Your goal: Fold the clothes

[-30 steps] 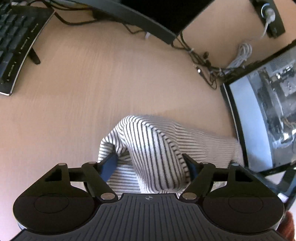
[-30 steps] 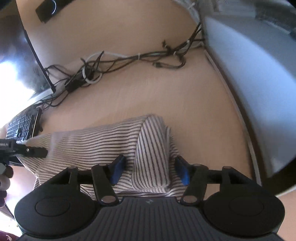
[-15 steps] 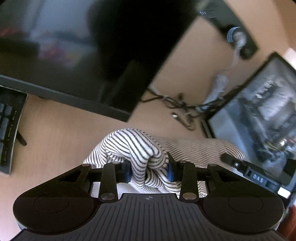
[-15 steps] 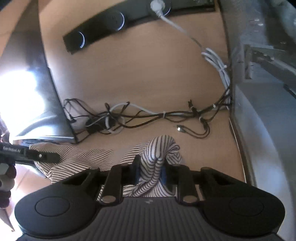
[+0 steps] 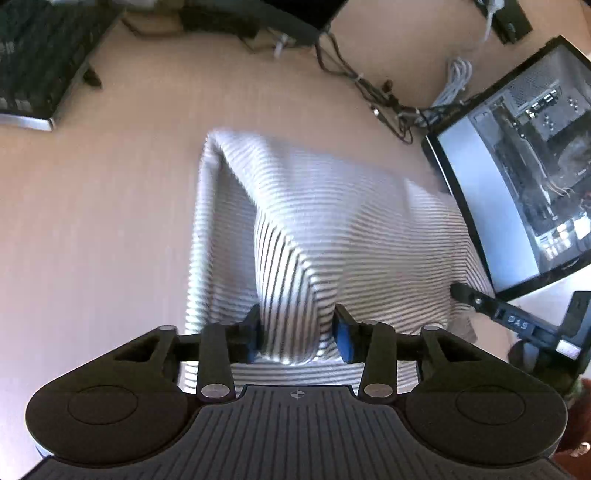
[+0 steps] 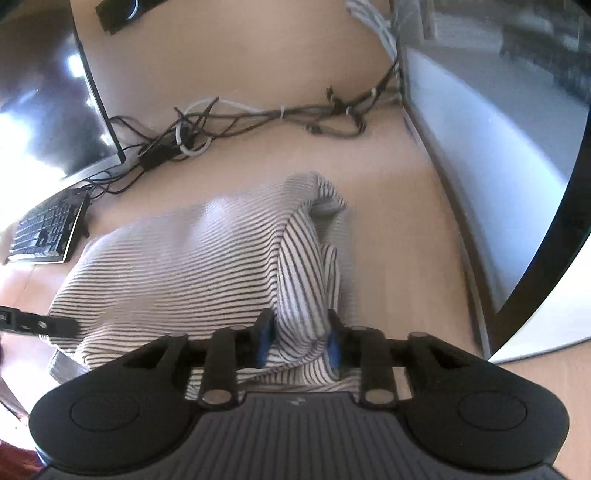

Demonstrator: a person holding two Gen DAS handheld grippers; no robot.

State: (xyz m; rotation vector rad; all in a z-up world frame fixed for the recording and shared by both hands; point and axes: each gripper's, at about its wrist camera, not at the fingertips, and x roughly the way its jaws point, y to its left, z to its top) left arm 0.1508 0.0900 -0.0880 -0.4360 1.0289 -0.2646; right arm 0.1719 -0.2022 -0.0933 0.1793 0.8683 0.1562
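Note:
A white garment with thin dark stripes (image 5: pixel 332 206) lies on the wooden desk (image 5: pixel 110 221), doubled over into a thick fold. My left gripper (image 5: pixel 297 334) pinches a raised ridge of its left end between blue pads, and its jaws are opening. In the right wrist view the same garment (image 6: pixel 192 258) tents up to my right gripper (image 6: pixel 299 338), which pinches the right end's ridge while its jaws also open. Each gripper's dark finger shows at the far edge of the other's view, the right one's fingertip (image 5: pixel 476 299) and the left one's fingertip (image 6: pixel 40 325).
A black keyboard (image 5: pixel 33 62) sits at the far left. A monitor (image 6: pixel 48 110) and tangled cables (image 6: pixel 258 118) lie beyond the garment. A glass-sided computer case (image 5: pixel 524 166) stands close on the right. A power strip (image 5: pixel 509 18) is at the back.
Both grippers closed from wide open onto ridges of the garment, lifted them toward the monitors, then came back down. The jaws now stand slightly wider than half a second ago.

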